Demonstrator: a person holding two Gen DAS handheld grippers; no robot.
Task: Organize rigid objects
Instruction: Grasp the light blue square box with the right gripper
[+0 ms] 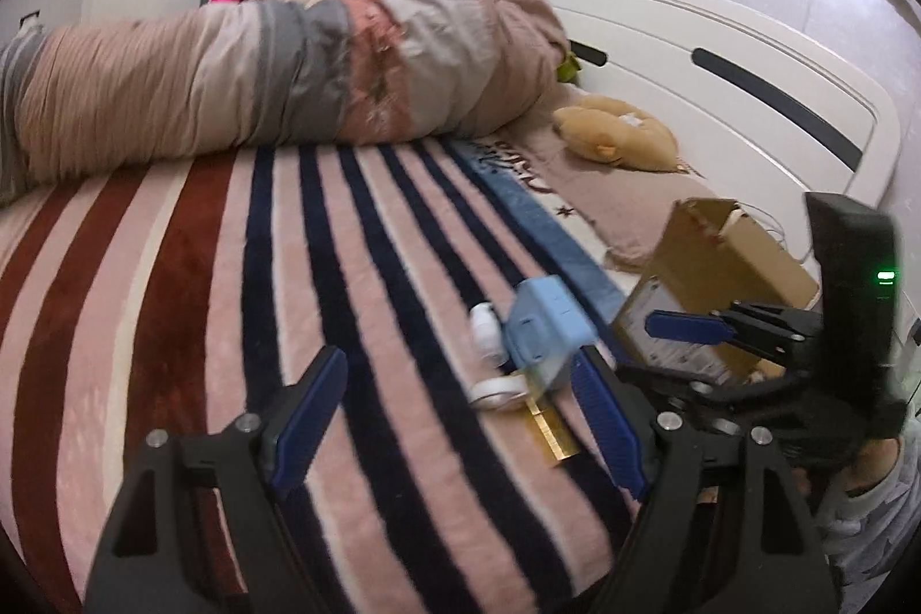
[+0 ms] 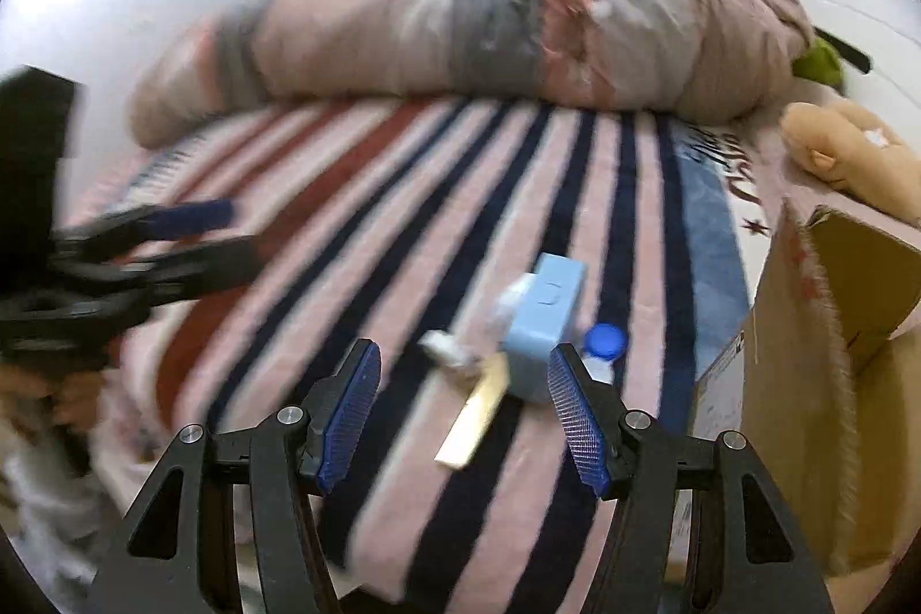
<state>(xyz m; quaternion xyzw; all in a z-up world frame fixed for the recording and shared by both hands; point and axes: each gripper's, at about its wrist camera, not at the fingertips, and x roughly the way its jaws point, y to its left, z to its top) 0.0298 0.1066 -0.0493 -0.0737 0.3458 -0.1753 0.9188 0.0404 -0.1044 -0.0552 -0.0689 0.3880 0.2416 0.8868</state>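
Right wrist view: right claw point(image 2: 463, 410) spread, approaching the blue box point(image 2: 544, 326) on the bed point(image 2: 345, 188). Left claw point(image 1: 455, 418) spread too. Next, I judge: straddle it and pinch.

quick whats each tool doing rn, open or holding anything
Left tool: open, holding nothing.
Right tool: open, holding nothing, light blue box just ahead.

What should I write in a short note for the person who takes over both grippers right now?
Left gripper: open, empty, low over the striped blanket.
Right gripper: open, empty, pointing at the pile.
Things: light blue box, gold flat strip, blue-capped bottle and small white items lie together on the blanket. The open cardboard box stands just right of them.
Done: nothing visibly packed; the inside of the cardboard box is hidden.
Left: probably pick up each item and place it in the cardboard box.
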